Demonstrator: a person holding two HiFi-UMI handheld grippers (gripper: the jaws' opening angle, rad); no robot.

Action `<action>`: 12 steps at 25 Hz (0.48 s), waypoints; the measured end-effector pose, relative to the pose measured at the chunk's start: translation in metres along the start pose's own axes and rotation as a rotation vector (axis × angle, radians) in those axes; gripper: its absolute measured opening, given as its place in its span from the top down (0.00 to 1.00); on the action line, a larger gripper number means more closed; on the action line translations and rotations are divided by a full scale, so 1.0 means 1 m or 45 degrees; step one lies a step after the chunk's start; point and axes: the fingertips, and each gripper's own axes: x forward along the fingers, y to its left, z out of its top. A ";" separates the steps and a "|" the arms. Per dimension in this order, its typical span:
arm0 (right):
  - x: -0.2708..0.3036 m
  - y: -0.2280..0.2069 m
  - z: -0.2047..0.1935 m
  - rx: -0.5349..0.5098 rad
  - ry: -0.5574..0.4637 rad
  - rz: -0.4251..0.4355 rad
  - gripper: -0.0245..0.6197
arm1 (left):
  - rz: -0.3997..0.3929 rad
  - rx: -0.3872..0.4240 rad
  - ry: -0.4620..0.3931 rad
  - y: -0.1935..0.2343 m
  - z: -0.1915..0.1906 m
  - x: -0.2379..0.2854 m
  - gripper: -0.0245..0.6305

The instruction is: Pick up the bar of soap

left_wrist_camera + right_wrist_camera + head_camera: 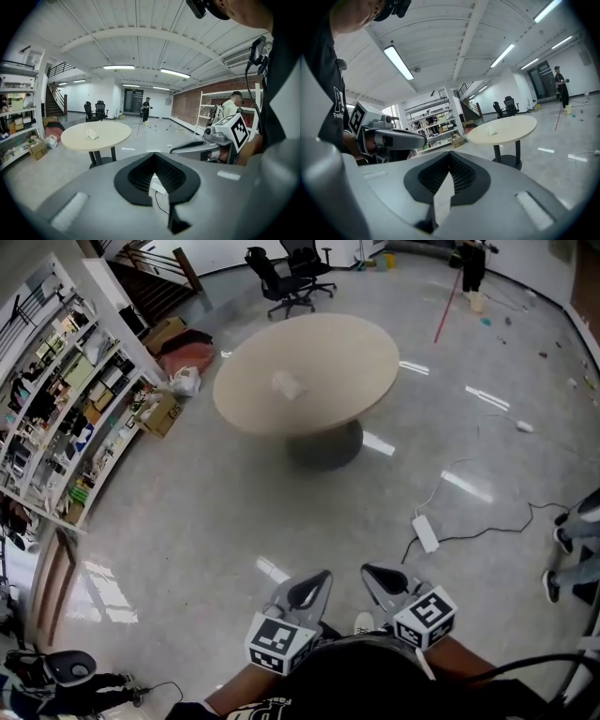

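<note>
A small white bar of soap lies near the middle of a round beige table, far ahead of me across the floor. It also shows on the table in the left gripper view and the right gripper view. Both grippers are held close to my body, side by side and well short of the table. My left gripper has its jaws shut with nothing in them, and so does my right gripper. Each gripper view shows the other gripper beside it.
Stocked shelves line the left side, with cardboard boxes and bags at their foot. Office chairs stand behind the table. A power strip with a trailing cable lies on the floor at right, near a person's feet.
</note>
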 end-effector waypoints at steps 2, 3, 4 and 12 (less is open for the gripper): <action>0.003 -0.012 0.001 0.015 -0.013 -0.014 0.95 | -0.009 0.006 0.002 0.003 0.003 0.012 0.95; 0.005 -0.018 0.000 0.019 -0.016 -0.022 0.95 | -0.019 0.010 0.005 0.004 0.004 0.018 0.95; 0.007 -0.023 -0.001 0.024 -0.015 -0.029 0.95 | -0.033 0.014 0.011 0.004 0.003 0.025 0.95; 0.009 -0.074 0.008 0.043 -0.007 -0.178 0.95 | -0.182 0.026 -0.007 0.018 0.022 0.085 0.95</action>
